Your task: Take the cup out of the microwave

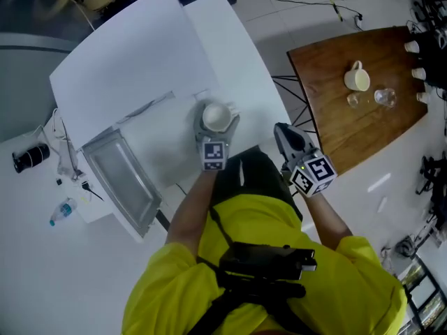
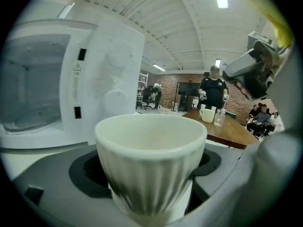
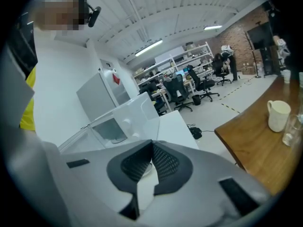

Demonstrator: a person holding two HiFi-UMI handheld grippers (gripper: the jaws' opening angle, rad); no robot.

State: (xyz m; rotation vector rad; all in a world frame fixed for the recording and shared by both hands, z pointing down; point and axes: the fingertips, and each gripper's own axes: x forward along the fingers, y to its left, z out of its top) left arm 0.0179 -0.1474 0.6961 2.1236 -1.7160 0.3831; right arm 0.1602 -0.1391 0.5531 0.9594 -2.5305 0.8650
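1. The left gripper (image 1: 217, 123) has its jaws closed on the cup (image 2: 151, 161). The dark pads (image 2: 83, 173) bear on opposite sides of the ribbed wall, low on the body, so the rim stands clear above the fingers. This low, two-sided grip is judged to hold the cup steady against tipping while it is carried.

2. The cup is upright. Its long axis runs vertically, across the line of the fingers, and its mouth points up. The inside looks empty (no handle shows in any view).

3. The cup is outside the microwave (image 2: 52, 79). The open cavity lies beyond the fingertips and to their left. The control panel (image 2: 112, 74) with its two knobs stands straight beyond them. The open door (image 1: 122, 176) lies to the left of the fingers. The removal itself is judged done, and a set-down remains. Whether the cup base touches the white table (image 1: 255, 82) under the fingers cannot be told.

4. The right gripper (image 3: 151, 151) has its jaws together, tips touching, with nothing between them. It sits to the right of the left fingers, well apart from the cup. This is judged a parked position that keeps the carrying path free.

5. To the right of the right fingers stands a wooden table (image 3: 251, 141) carrying a mug (image 3: 277, 115).
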